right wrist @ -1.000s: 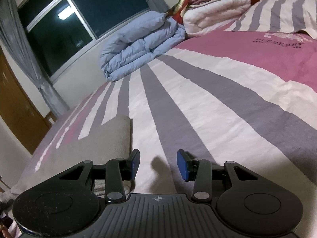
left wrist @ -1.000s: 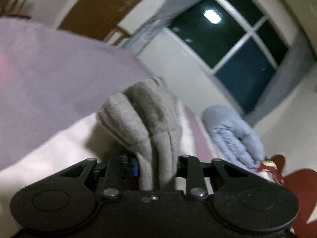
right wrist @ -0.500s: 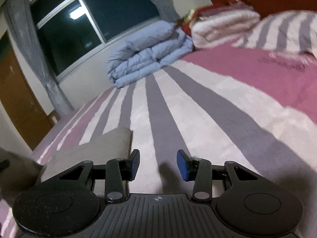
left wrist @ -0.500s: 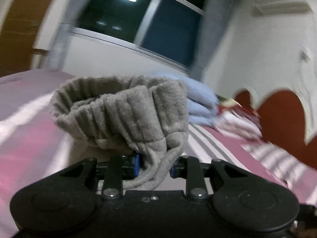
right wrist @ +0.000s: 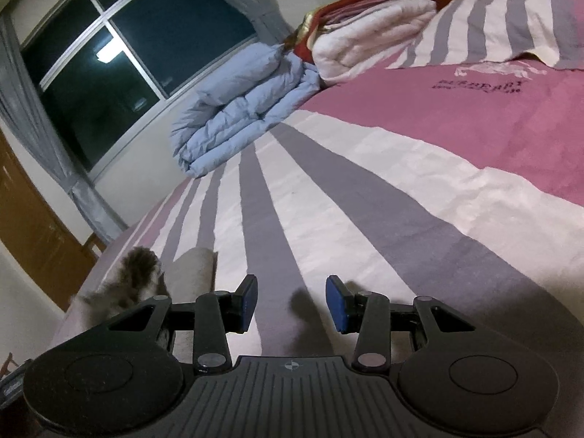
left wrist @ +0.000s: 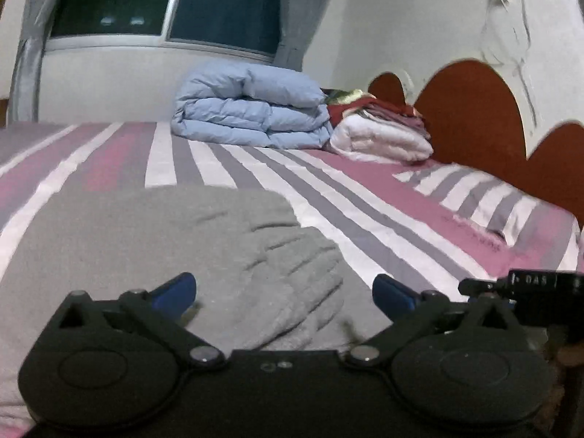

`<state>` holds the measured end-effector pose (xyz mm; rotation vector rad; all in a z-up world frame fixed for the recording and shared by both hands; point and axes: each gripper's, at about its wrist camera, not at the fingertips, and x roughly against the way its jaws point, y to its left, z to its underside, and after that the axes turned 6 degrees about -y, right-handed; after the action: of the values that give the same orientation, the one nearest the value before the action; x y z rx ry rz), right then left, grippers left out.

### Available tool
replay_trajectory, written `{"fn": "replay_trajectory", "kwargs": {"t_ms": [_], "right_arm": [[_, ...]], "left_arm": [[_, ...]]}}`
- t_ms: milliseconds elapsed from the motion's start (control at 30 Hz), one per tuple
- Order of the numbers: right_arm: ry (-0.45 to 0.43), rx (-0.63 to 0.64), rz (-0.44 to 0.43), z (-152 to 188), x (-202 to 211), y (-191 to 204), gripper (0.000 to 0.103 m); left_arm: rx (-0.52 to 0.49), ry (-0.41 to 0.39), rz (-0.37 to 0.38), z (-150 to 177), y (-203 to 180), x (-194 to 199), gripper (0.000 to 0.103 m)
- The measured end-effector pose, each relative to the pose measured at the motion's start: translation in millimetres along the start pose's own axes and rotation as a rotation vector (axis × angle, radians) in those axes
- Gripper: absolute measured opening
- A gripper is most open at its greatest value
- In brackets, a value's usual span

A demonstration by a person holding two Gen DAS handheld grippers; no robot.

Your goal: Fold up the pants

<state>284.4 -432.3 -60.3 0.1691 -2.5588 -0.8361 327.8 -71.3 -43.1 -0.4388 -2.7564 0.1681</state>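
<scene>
The grey fleece pants (left wrist: 153,241) lie folded on the striped bedsheet (left wrist: 365,197). Their ribbed waistband end (left wrist: 292,273) rests on top of the lower layer. My left gripper (left wrist: 284,292) hovers just over that end with its jaws opening wide; the blue pads (left wrist: 175,290) stand clear of the cloth on both sides. In the right wrist view the pants (right wrist: 193,270) show at the lower left, partly behind the gripper body. My right gripper (right wrist: 292,303) is half open over bare sheet to the right of the pants, with nothing between its fingers.
A folded blue duvet (left wrist: 252,109) and a stack of white and red blankets (left wrist: 379,138) sit at the far side of the bed. A striped pillow (left wrist: 492,200) lies by the brown headboard (left wrist: 471,109). A black device part (left wrist: 529,284) shows at the right edge.
The left gripper swung across the bed carrying the waistband end, levelled out, laid the end on the rest of the pants and let go. The right gripper shifted slightly, still half open.
</scene>
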Motion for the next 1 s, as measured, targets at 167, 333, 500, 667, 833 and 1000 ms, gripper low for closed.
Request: {"fn": "replay_trajectory", "kwargs": {"t_ms": [167, 333, 500, 667, 833, 1000], "right_arm": [[-0.011, 0.037, -0.031, 2.2, 2.2, 8.8, 0.042], [0.014, 0.007, -0.161, 7.8, 3.2, 24.5, 0.042], [0.094, 0.003, -0.301, 20.6, -12.3, 64.3, 0.042], [0.155, -0.036, -0.323, 37.5, -34.9, 95.3, 0.054], [0.176, -0.134, -0.341, 46.3, -54.0, 104.8, 0.073], [0.237, -0.183, -0.282, 51.6, -85.2, 121.6, 0.072]], "left_arm": [[0.079, -0.069, -0.029, -12.7, 23.5, 22.9, 0.097], [0.107, -0.088, -0.191, -11.8, 92.5, 69.1, 0.097], [0.203, -0.07, -0.376, 4.0, 161.8, 104.6, 0.097], [0.252, -0.074, -0.431, 11.2, 184.9, 115.8, 0.097], [0.277, -0.078, -0.43, 14.0, 194.4, 120.7, 0.097], [0.341, -0.079, -0.428, 19.0, 205.1, 123.4, 0.097]]}}
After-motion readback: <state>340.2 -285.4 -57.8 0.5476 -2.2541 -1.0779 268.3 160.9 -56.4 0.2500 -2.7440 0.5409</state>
